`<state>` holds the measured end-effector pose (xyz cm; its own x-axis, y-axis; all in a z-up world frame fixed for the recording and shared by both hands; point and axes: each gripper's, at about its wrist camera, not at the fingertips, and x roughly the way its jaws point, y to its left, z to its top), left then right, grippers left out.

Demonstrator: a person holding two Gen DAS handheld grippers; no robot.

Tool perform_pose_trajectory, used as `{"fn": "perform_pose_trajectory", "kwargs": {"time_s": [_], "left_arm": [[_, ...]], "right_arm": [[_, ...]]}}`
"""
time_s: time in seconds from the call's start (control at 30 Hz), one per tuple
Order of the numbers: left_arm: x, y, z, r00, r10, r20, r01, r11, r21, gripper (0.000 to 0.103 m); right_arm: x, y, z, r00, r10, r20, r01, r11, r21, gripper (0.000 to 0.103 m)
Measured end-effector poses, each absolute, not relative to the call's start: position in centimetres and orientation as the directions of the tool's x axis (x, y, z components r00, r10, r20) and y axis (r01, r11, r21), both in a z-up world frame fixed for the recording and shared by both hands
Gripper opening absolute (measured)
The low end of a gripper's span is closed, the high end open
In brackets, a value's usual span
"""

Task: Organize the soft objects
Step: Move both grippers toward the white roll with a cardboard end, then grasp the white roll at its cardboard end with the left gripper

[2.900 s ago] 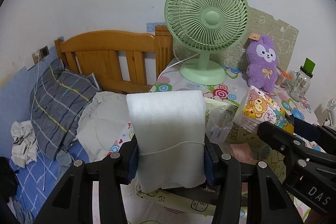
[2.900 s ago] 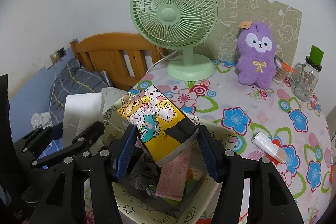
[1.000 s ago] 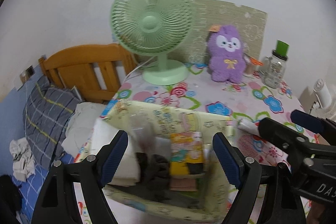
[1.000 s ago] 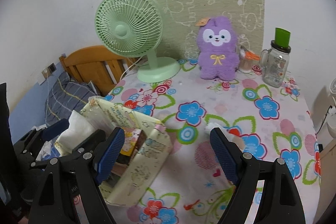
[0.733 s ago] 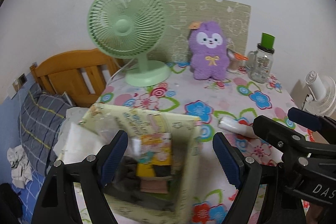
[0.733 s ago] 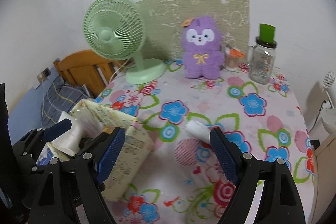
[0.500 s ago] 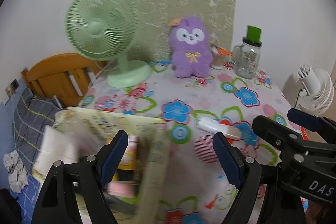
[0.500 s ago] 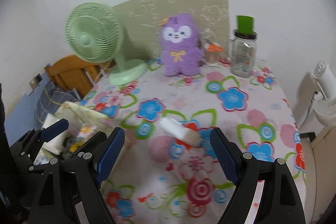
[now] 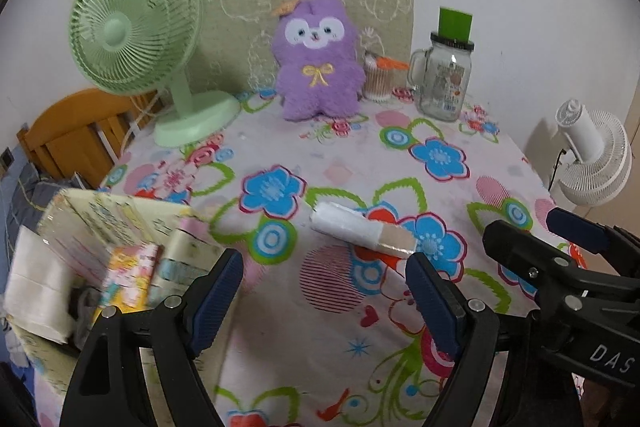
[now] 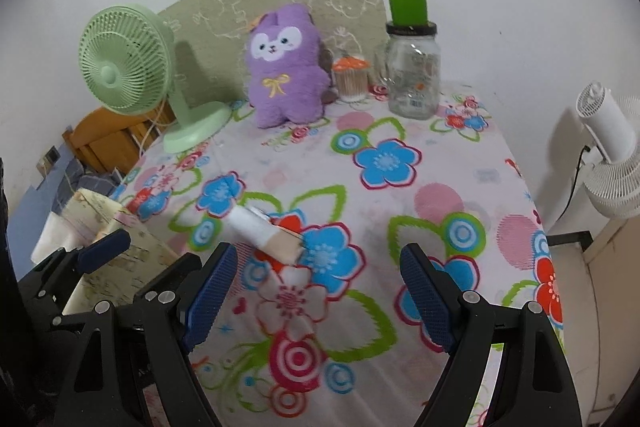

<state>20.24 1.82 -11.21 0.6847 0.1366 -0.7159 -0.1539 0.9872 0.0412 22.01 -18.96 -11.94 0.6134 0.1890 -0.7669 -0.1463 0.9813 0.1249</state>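
Observation:
A small white and tan roll (image 9: 362, 234) lies on the flowered tablecloth (image 9: 340, 307), just ahead of both grippers; it also shows in the right wrist view (image 10: 264, 233). A purple plush toy (image 9: 316, 63) stands at the back (image 10: 282, 67). A pale patterned storage box (image 9: 108, 251) at the left table edge holds a white cloth bundle, a cartoon-print pack and dark items. My left gripper (image 9: 324, 299) is open and empty. My right gripper (image 10: 318, 293) is open and empty, right of the box (image 10: 112, 239).
A green desk fan (image 9: 136, 35) stands back left. A glass jar with a green lid (image 9: 446, 79) and a cup of cotton swabs (image 9: 380, 79) stand back right. A white fan (image 9: 592, 155) is off the table's right edge. A wooden bed frame (image 9: 68, 131) lies left.
Both grippers let go of the white bundle and the cartoon pack, which now sit in the box. Both then swung right and forward over the table toward the small roll.

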Motion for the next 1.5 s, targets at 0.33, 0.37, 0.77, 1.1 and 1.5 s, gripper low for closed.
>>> {"fn": "perform_pose_trajectory", "kwargs": {"time_s": [0.33,0.37,0.77,1.1,1.5], "left_arm": [[23.1,-0.1,-15.2,0.624,0.137,-0.770,-0.144,0.988,0.059,0.086],[23.6,-0.2,-15.5,0.617,0.138,-0.775,-0.146,0.988,0.059,0.085],[27.0,-0.7,-17.9,0.593,0.079,-0.801,-0.165,0.986,-0.024,0.086],[27.5,-0.7,-18.3,0.590,0.137,-0.796,-0.236,0.972,-0.008,0.088],[27.3,-0.3,-17.7,0.582,0.190,-0.791,-0.343,0.939,-0.027,0.027]], "right_arm": [[24.0,-21.1,-16.0,0.560,0.193,-0.806,-0.141,0.981,0.137,0.086],[24.3,-21.1,-16.2,0.558,0.192,-0.808,-0.142,0.981,0.135,0.086],[26.0,-22.3,-17.4,0.546,0.189,-0.816,-0.126,0.982,0.143,0.086],[26.6,-22.6,-18.0,0.537,0.233,-0.811,-0.131,0.972,0.193,0.086],[26.3,-23.3,-17.4,0.546,0.289,-0.786,-0.125,0.956,0.265,0.086]]}}
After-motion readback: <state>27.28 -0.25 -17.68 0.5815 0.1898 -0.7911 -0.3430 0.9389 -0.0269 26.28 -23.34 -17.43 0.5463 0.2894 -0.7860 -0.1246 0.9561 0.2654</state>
